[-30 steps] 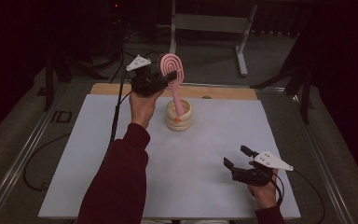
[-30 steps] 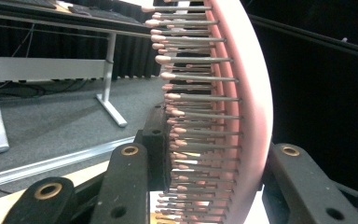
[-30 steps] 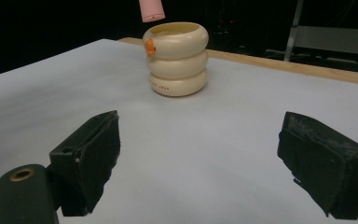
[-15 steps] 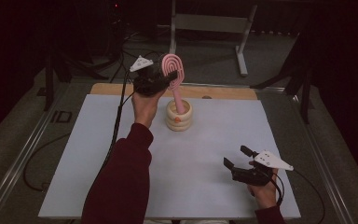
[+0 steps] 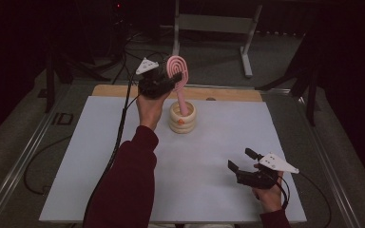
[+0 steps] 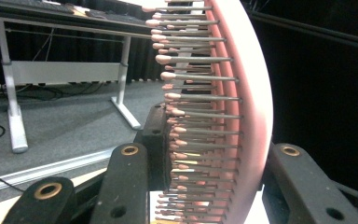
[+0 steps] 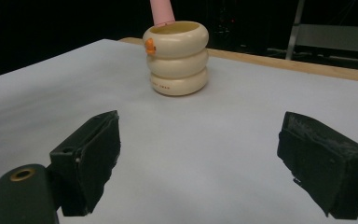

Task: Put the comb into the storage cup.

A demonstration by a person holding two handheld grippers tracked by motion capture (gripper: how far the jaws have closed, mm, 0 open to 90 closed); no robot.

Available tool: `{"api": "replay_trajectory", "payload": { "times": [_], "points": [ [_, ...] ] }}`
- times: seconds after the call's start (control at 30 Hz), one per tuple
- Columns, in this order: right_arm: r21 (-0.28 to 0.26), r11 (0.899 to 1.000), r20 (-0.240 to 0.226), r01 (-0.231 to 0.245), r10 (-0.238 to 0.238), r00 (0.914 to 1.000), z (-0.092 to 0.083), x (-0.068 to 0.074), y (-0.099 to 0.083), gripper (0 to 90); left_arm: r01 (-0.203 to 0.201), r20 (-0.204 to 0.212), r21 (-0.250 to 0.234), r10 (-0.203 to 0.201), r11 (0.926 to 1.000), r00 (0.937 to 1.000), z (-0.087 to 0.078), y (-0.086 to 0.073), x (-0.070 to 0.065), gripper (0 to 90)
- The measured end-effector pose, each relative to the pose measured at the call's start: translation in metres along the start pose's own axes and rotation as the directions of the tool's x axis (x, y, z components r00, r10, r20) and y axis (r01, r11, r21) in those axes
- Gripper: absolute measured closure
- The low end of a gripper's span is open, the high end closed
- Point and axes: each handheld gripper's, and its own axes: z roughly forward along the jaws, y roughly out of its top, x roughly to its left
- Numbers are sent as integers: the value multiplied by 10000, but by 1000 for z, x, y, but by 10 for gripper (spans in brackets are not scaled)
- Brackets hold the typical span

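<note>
Gripping the head of a pink hairbrush (image 5: 177, 71), the left gripper (image 5: 170, 81) is raised above the far part of the white table (image 5: 100, 156), its jaws closed on the brush's bristled head. In the left gripper view the hairbrush (image 6: 223, 112) stands between the two black jaws, its rows of pink-tipped bristles pointing to the left of that view and its smooth pink back curving to the right (the pads press it from both sides). The brush's handle slants down into a cream, ringed holder (image 5: 182, 117) that stands upright on the table near its far edge, just beside the person's left hand (image 5: 149, 107); how deep the handle reaches inside cannot be told. The right gripper (image 5: 243, 160) rests low at the near right of the table, well apart from the holder, with its jaws spread wide and nothing between them. In the right gripper view the holder (image 7: 177, 58) shows an orange spot near its rim.
</note>
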Motion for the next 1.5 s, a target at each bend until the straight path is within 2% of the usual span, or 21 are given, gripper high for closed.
{"api": "replay_trajectory", "payload": {
  "times": [0.47,1.0,1.5],
  "points": [
    [-28,10000,-52,-1,1,10000,0,0,0,132,-194,-211,137,197,9997,9996,6,-7,-2,638],
    [-10,10000,-104,65,-65,9999,1,2,0,133,-125,-222,213,129,9997,9997,12,-13,-3,638],
    [-4,10000,-174,73,-73,9998,1,3,0,133,-314,-214,575,327,9979,9992,20,-23,-8,638]
  ]
}}
